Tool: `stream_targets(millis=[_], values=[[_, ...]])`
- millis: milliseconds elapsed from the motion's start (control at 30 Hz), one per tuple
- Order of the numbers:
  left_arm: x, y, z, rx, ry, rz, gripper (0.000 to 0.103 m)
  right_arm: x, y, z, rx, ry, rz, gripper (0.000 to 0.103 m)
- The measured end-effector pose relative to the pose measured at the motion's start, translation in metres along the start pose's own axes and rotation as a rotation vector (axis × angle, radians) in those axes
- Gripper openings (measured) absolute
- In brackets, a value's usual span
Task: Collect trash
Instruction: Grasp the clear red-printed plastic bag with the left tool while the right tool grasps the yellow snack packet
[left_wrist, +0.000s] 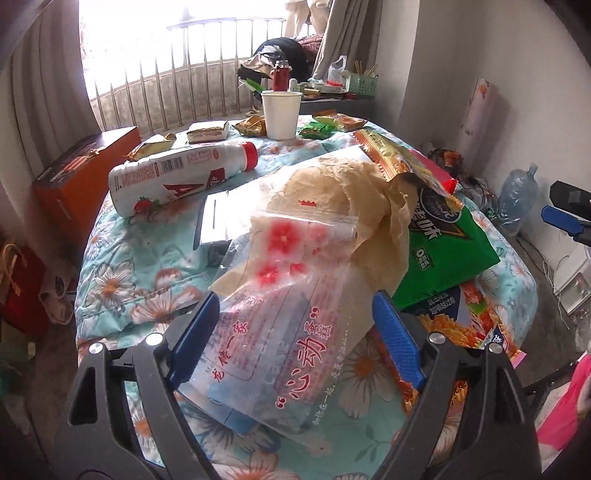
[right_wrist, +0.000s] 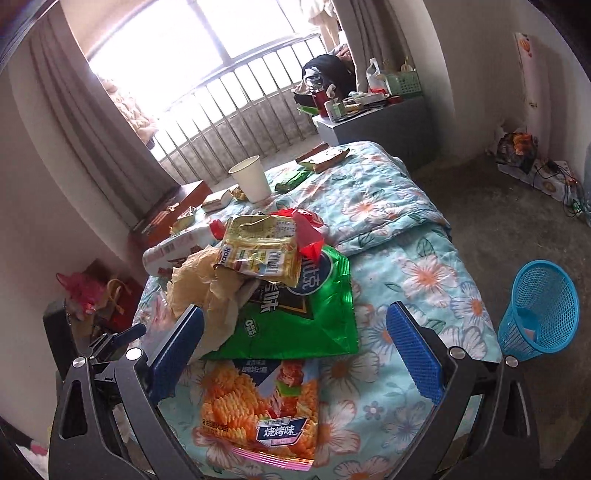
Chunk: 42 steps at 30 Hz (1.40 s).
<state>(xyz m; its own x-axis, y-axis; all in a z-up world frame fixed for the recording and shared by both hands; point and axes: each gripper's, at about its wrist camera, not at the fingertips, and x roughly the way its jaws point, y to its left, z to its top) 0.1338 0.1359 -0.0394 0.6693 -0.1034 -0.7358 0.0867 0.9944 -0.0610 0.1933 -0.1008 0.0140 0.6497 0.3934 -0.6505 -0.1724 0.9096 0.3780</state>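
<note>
Left wrist view is showing the left gripper (left_wrist: 295, 336) with fingers spread, straddling a clear printed cake bag (left_wrist: 280, 325) at 6 o'clock on the quilt-covered tabletop (left_wrist: 140, 266); it looks light, crinkly and slippery, best pinched at its near edge. The right gripper (right_wrist: 295, 354) is hanging open too.

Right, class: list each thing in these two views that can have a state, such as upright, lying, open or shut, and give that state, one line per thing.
Left gripper: open, astride the clear printed bag.
Right gripper: open, holding nothing.
Clear printed bag: lying flat, between the blue pads.
Milk bottle: lying on its side, red cap on.
Paper cup: upright.
Green snack bag: lying flat on the pile.
Blue basket: tilted, on the floor.
</note>
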Motion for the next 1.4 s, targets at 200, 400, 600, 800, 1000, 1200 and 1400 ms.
stream_targets(millis=[200, 400, 600, 800, 1000, 1200, 1400], values=[[0.0, 0.027, 0.002, -0.117, 0.014, -0.101, 0.049, 0.013, 0.026, 0.002, -0.051, 0.024, 0.032, 0.096], [-0.004, 0.042, 0.002, -0.18, 0.008, -0.168, 0.021, 0.026, 0.043, 0.002, -0.082, 0.03, 0.047, 0.092], [-0.015, 0.051, 0.003, -0.207, -0.026, -0.192, 0.006, 0.034, 0.058, 0.005, -0.178, 0.001, -0.023, 0.079], [-0.031, 0.06, 0.006, -0.22, -0.081, -0.206, 0.002, 0.053, 0.072, 0.0, -0.375, -0.037, -0.179, 0.067], [-0.042, 0.067, 0.008, -0.23, -0.11, -0.219, 0.002, 0.083, 0.086, -0.013, -0.596, -0.04, -0.323, 0.052], [-0.046, 0.074, 0.008, -0.246, -0.121, -0.229, 0.002, 0.114, 0.097, -0.022, -0.769, 0.003, -0.46, 0.034], [-0.048, 0.077, 0.007, -0.253, -0.129, -0.239, 0.002, 0.118, 0.099, -0.017, -0.749, 0.0, -0.488, 0.009]])
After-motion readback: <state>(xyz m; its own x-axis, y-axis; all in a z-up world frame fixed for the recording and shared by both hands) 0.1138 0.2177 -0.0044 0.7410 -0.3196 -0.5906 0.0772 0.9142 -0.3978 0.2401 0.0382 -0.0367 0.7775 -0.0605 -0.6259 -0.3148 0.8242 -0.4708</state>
